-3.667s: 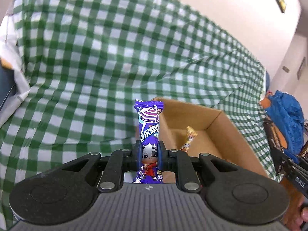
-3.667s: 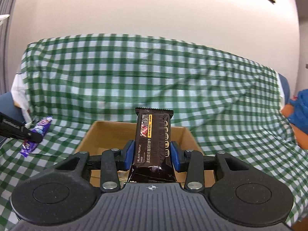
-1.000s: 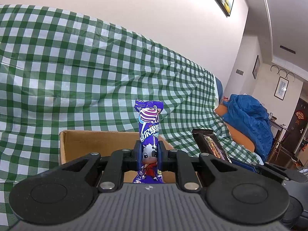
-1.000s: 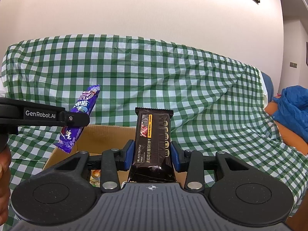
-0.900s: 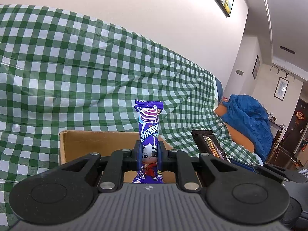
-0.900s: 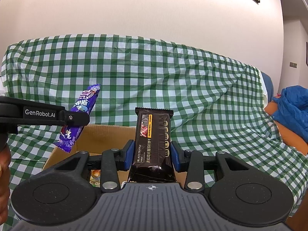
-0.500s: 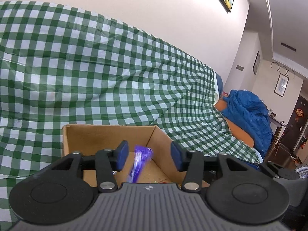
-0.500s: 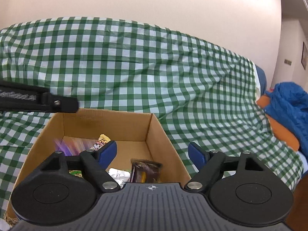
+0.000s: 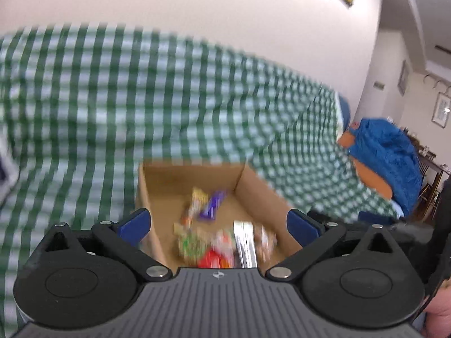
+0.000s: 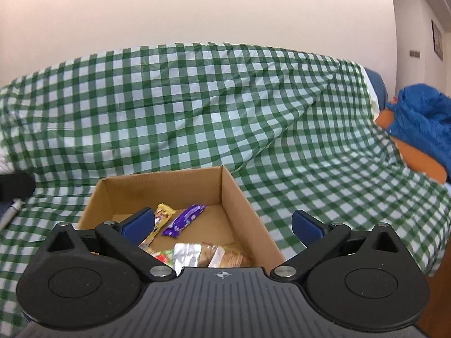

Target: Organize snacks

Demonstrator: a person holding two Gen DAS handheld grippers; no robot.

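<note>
Left wrist view, blurred by motion, shows the left gripper (image 9: 218, 222) with its jaws opening and nothing between them; the purple snack bar (image 9: 212, 205) that was clamped there 1 second ago is now seen lying inside the cardboard box (image 9: 262, 197), among other wrappers too smeared to be told apart. Right wrist view shows the right gripper (image 10: 222, 224) likewise with jaws opening and empty; the dark chocolate bar held a moment earlier is no longer between the pads, and it cannot be picked out for certain among the packets at the near end of the box (image 10: 236, 194); the purple bar (image 10: 184, 219) lies beside a yellow wrapper (image 10: 159, 224) on the box floor. Both drops are judged done; 2 more snacks are counted as stowed, and both grippers are freed for further items on the green checked cloth (image 10: 197, 107).
</note>
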